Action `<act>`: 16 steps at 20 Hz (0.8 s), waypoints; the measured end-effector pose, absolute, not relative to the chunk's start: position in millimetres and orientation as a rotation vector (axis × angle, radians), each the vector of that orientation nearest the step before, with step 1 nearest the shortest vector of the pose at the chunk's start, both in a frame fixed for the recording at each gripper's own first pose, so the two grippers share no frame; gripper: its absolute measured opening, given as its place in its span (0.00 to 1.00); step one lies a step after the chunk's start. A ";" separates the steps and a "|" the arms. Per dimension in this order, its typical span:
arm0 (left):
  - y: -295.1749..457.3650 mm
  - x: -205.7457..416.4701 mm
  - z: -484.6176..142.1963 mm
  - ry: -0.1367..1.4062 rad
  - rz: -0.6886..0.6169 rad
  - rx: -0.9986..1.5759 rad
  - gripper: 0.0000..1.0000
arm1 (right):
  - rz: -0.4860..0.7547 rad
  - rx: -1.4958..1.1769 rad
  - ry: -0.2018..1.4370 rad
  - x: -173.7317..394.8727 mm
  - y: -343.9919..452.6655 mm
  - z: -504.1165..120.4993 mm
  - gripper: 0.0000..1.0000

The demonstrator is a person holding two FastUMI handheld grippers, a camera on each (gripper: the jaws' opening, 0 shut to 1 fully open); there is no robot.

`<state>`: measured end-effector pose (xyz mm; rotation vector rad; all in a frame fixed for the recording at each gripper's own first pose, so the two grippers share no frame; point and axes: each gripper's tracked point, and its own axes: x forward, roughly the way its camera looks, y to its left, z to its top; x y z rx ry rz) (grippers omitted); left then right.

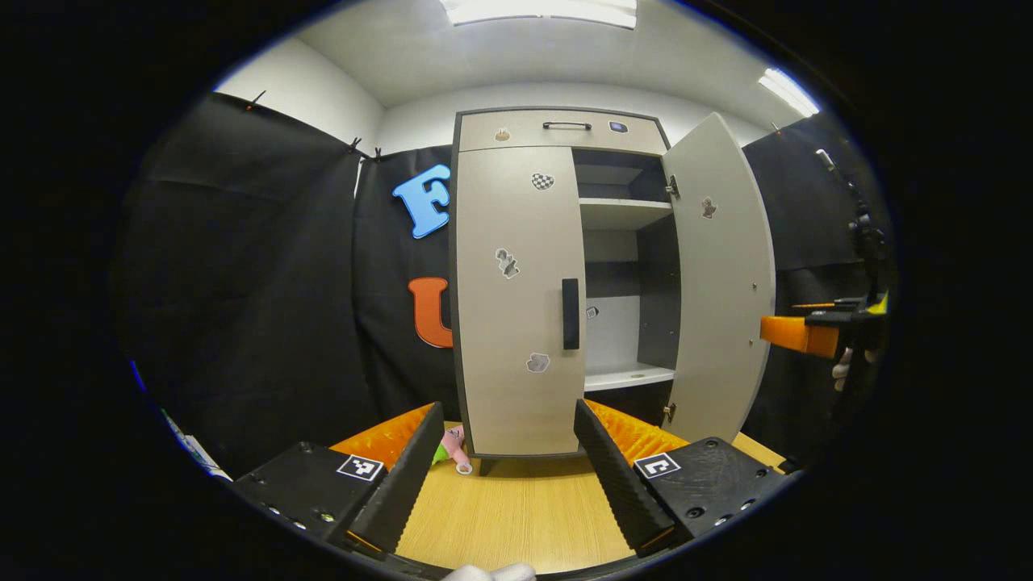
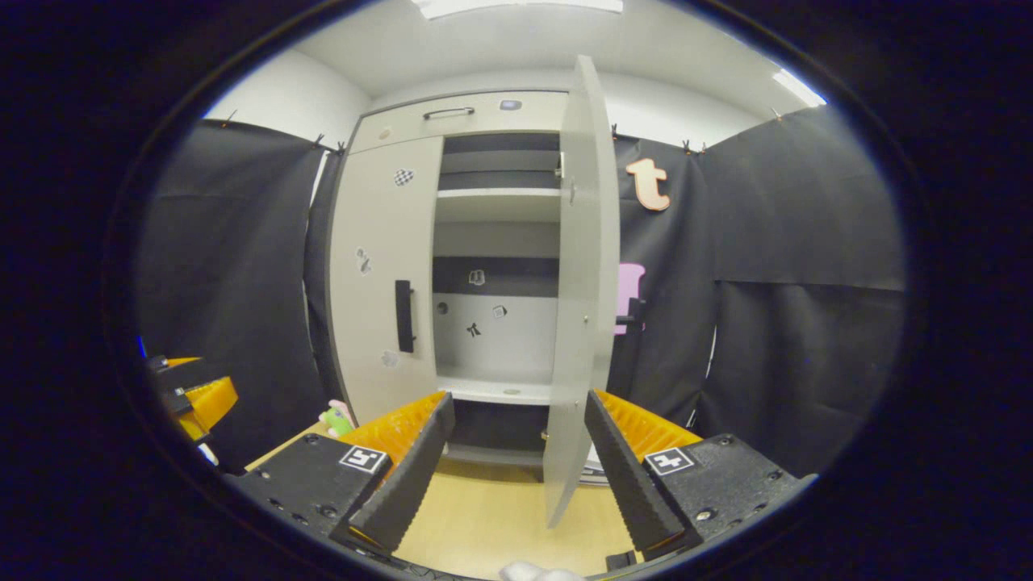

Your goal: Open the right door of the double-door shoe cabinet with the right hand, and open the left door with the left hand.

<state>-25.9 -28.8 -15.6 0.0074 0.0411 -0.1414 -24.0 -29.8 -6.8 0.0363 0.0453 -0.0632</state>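
Note:
The grey shoe cabinet point(image 1: 516, 133) stands straight ahead. Its left door point(image 1: 516, 242) is closed, with a dark vertical handle point(image 1: 570, 313) at its inner edge. Its right door point(image 1: 718, 282) is swung wide open, baring the shelves point(image 1: 625, 211). My left gripper point(image 1: 508, 476) is open, a short way in front of the left door and touching nothing. The right gripper point(image 1: 815, 335) hangs beyond the open door's outer edge. In the right gripper view the right door point(image 2: 585, 282) stands edge-on, just ahead of my open right gripper point(image 2: 516, 476). The left door point(image 2: 383, 274) and its handle point(image 2: 403, 316) show further left.
A top drawer with a dark handle point(image 1: 566, 125) sits above the doors. A small pink and green toy point(image 1: 452, 448) lies on the wooden surface point(image 1: 500, 516) by the cabinet's left foot. Black cloth walls close in both sides. The left gripper point(image 2: 194, 399) shows at the far left.

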 end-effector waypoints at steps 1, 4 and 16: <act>-30.3 -23.8 -16.4 0.042 -0.143 0.006 0.97 | -0.056 0.026 0.037 -29.5 -18.7 -12.1 1.00; -34.0 -17.2 -16.7 0.039 -0.148 0.009 0.97 | -0.020 0.030 0.077 -36.2 7.9 -33.4 1.00; -83.0 72.4 3.2 -0.001 -0.193 -0.004 0.97 | -0.004 0.034 0.088 -17.5 0.6 -19.7 1.00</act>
